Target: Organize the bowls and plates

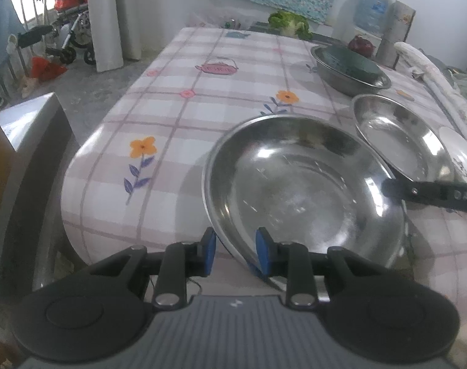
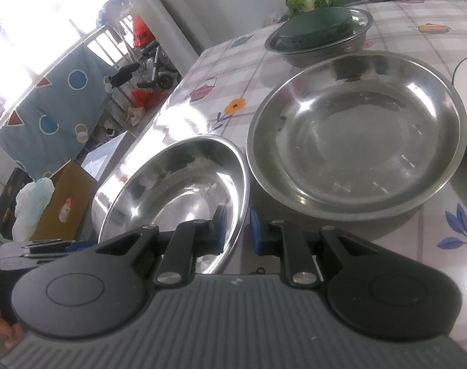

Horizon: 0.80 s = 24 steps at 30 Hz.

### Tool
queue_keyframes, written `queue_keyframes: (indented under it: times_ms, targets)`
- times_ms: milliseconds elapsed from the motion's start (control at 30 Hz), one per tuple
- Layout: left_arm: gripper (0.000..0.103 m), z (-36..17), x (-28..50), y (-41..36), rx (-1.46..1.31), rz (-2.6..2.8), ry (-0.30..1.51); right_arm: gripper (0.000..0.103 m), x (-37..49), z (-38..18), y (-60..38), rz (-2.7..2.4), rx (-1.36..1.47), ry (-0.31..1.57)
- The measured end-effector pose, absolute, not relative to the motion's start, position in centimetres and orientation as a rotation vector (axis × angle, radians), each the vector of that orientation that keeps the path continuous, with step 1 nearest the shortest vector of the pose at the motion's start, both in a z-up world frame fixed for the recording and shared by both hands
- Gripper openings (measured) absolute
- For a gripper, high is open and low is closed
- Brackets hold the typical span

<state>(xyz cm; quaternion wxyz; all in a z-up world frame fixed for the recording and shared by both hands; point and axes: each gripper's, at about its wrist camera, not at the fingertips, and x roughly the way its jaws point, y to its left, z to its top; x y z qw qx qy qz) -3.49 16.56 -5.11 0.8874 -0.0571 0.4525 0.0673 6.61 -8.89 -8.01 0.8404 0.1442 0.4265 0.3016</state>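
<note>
- Left fingers (image 1: pixel 235 247) slightly parted, straddling the steel bowl's (image 1: pixel 304 190) near rim, seemingly loose.
- Right fingers (image 2: pixel 237 230) clamp its opposite rim.
- Far basin (image 2: pixel 319 41) holds 1 green bowl (image 2: pixel 316 26).

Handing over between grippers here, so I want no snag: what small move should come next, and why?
Probably draw the left gripper back off the steel bowl's near rim: its pads stand apart around that rim, while the right gripper is clamped on its right side, so the bowl looks already held.
</note>
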Motion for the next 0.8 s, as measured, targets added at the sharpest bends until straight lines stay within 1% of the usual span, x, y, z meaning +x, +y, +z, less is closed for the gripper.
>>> queue_keyframes:
  times_ms: [200, 367, 433, 800]
  targets:
    - [0.03, -5.3, -2.4, 17.0, -0.083, 0.185, 0.925, 0.015, 6.7, -8.3, -8.8, 0.634, 0.31, 0.895]
    - [0.021, -5.7, -1.6, 17.2, -0.069, 0.193, 0.932, 0.013, 6.7, -8.4, -8.7, 0.639, 0.305, 0.891]
    - [0.019, -5.8, -1.4, 17.2, -0.069, 0.188, 0.937, 0.013, 6.8, -8.4, -8.5, 0.642, 0.298, 0.888]
    - [0.019, -5.4, -1.5, 16.8, -0.026, 0.192, 0.926, 0.013, 6.7, -8.1, -8.3, 0.64, 0.303, 0.883]
